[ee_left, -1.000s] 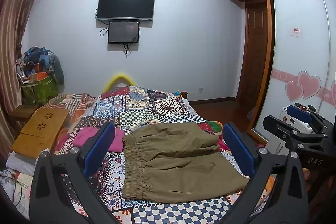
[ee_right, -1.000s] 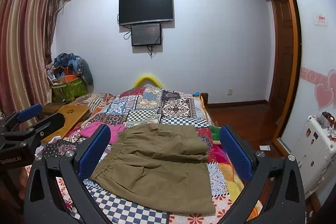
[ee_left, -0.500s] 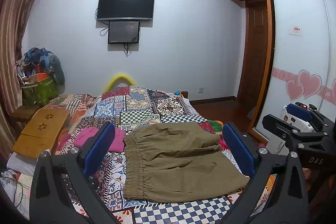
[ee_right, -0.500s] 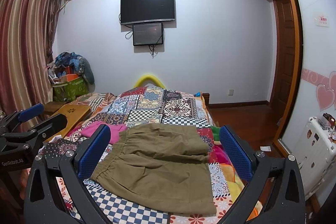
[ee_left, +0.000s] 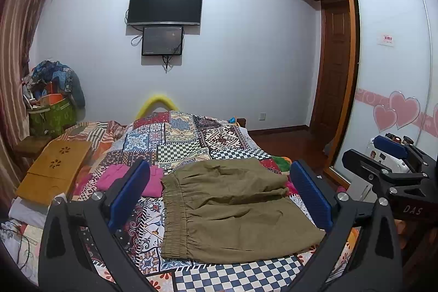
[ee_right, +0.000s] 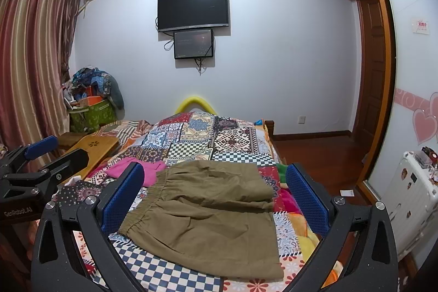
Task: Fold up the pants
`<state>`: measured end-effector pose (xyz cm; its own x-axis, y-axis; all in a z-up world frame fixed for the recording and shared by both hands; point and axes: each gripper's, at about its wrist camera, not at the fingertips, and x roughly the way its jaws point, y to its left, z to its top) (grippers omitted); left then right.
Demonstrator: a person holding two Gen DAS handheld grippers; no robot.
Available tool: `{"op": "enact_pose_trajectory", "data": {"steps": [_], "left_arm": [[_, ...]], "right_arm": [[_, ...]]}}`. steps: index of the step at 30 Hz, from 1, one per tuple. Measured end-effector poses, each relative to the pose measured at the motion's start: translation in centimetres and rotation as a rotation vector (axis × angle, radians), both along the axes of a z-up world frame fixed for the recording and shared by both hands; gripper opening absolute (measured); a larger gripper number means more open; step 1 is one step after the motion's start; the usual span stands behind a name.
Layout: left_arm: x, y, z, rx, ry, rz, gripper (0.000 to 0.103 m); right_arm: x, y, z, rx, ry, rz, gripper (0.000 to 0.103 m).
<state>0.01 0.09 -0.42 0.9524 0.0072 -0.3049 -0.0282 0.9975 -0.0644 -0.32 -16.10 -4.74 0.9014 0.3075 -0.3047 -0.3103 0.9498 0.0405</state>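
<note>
Olive-green pants (ee_left: pixel 230 210) lie folded into a flat rectangle on the patchwork bedspread (ee_left: pixel 175 138), waistband to the left. They also show in the right wrist view (ee_right: pixel 210 212). My left gripper (ee_left: pixel 219 196) is open and empty, held above and in front of the pants, apart from them. My right gripper (ee_right: pixel 213 196) is open and empty too, at a similar height. Each gripper shows at the edge of the other's view: the right gripper (ee_left: pixel 388 155) at the right, the left gripper (ee_right: pixel 41 155) at the left.
A folded pink garment (ee_left: pixel 128 179) lies left of the pants. A wooden lap tray (ee_left: pixel 54 168) sits at the bed's left side. A green bag of clutter (ee_left: pixel 52 111) stands by the curtain. A white suitcase (ee_right: pixel 410 193) stands by the wardrobe at right.
Both grippers have drifted very slightly. The pants have not moved.
</note>
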Motion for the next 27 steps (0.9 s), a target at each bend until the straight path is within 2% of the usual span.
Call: {"op": "enact_pose_trajectory", "data": {"steps": [27], "left_arm": [[0.52, 0.26, -0.30, -0.013, 0.016, 0.004, 0.103]], "right_arm": [[-0.02, 0.16, -0.03, -0.002, 0.004, -0.002, 0.103]]}}
